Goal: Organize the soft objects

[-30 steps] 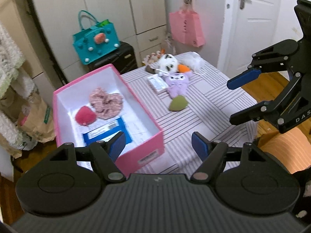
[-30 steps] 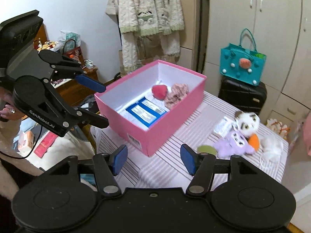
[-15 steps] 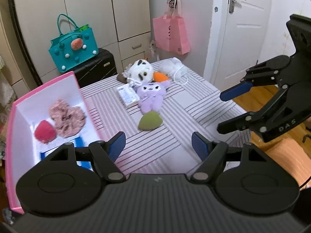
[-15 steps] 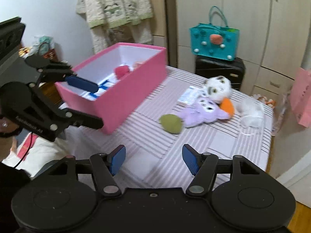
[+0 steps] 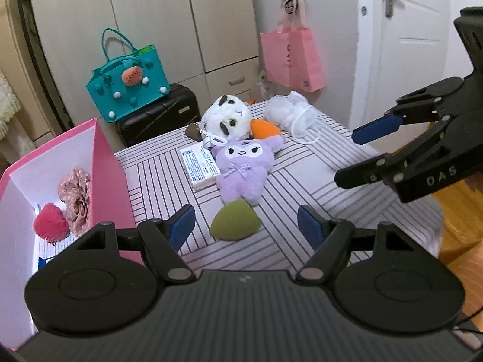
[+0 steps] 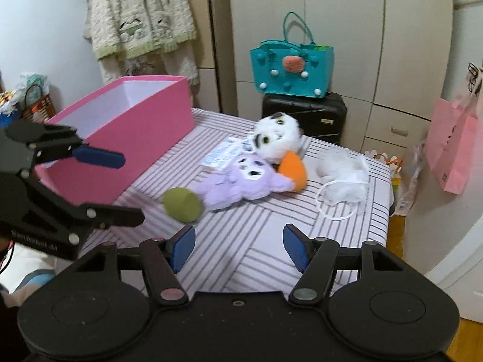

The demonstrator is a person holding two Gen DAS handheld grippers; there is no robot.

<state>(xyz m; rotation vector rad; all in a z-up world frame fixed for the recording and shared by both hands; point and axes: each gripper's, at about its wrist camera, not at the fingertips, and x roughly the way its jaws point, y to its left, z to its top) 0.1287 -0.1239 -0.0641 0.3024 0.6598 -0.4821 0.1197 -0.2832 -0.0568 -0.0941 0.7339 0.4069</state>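
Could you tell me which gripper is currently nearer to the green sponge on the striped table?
Left, I think. The left gripper hangs open just in front of the green sponge, which lies between its fingers in that view. The right gripper is open too, lower right of it, farther back.

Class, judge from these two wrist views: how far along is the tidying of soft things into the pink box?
Done: a pink scrunchie and red pom-pom lie in the pink box. In hand: nothing; the left hand-held gripper and right hand-held gripper are both open and empty. Left on the striped table: green sponge, purple plush, white plush, orange piece, white mesh bag.
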